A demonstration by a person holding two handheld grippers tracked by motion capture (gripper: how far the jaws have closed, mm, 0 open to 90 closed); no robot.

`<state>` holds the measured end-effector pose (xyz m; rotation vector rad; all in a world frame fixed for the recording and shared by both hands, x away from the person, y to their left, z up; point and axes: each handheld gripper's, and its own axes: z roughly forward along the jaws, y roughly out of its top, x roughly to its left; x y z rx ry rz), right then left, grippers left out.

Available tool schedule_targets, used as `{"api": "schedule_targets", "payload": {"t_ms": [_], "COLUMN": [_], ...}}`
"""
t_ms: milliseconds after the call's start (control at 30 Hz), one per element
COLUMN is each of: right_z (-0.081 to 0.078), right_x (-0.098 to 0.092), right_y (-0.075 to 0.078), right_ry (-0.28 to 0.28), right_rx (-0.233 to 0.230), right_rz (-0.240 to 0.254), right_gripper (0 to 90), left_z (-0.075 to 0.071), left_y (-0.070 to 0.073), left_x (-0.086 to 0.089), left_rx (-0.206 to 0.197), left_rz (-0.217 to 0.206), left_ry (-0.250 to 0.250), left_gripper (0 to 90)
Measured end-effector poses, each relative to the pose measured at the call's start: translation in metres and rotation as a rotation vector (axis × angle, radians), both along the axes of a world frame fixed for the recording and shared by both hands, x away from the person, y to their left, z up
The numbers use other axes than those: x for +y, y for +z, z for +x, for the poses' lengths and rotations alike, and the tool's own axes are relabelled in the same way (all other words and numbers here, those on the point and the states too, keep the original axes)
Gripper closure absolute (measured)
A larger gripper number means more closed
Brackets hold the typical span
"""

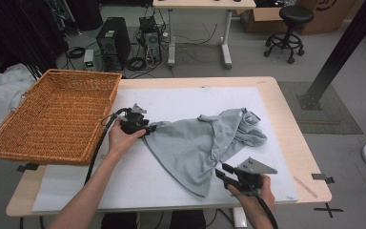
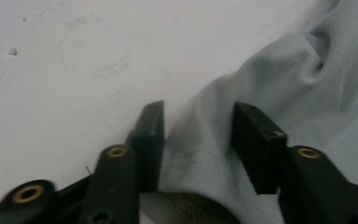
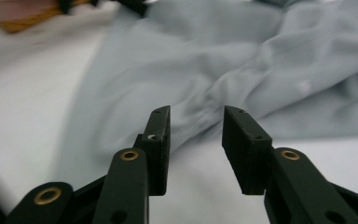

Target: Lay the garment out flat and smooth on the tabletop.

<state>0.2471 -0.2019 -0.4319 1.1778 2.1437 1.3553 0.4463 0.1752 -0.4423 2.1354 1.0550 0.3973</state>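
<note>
Shirt (image 1: 200, 143): grey, crumpled mid-table, no legible writing I can read. Left gripper (image 1: 147, 129): my jaws parted, shirt edge between, unpinched. Right gripper (image 1: 220, 171): jaws spread, empty, shirt hem just ahead. Basket (image 1: 52, 114) left.

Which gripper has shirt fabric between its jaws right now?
The left gripper: a fold of the grey shirt sits between its jaws. The right gripper is open over bare white mat, short of the cloth.

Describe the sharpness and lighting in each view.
High view: even, soft light, sharp across the grey shirt and wicker basket. Left gripper view: dim, slightly soft, the cloth between the jaws legible. Right gripper view: jaws crisp, the shirt beyond out of focus, and the far left corner smeared to blur.
</note>
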Motion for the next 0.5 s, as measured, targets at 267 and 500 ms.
{"api": "schedule_targets", "payload": {"t_ms": [267, 500], "right_z": [0.055, 0.033], "right_x": [0.037, 0.017], "right_y": [-0.015, -0.016], "right_ry": [-0.097, -0.154], "right_rx": [0.020, 0.092], "right_rz": [-0.072, -0.110], "right_gripper": [65.0, 84.4], "left_z": [-0.031, -0.097], "left_y": [0.004, 0.003], "left_x": [0.007, 0.025], "left_rx": [-0.007, -0.029], "left_rz": [0.033, 0.012], "left_ry": [-0.024, -0.081], "left_gripper": [86.2, 87.0]}}
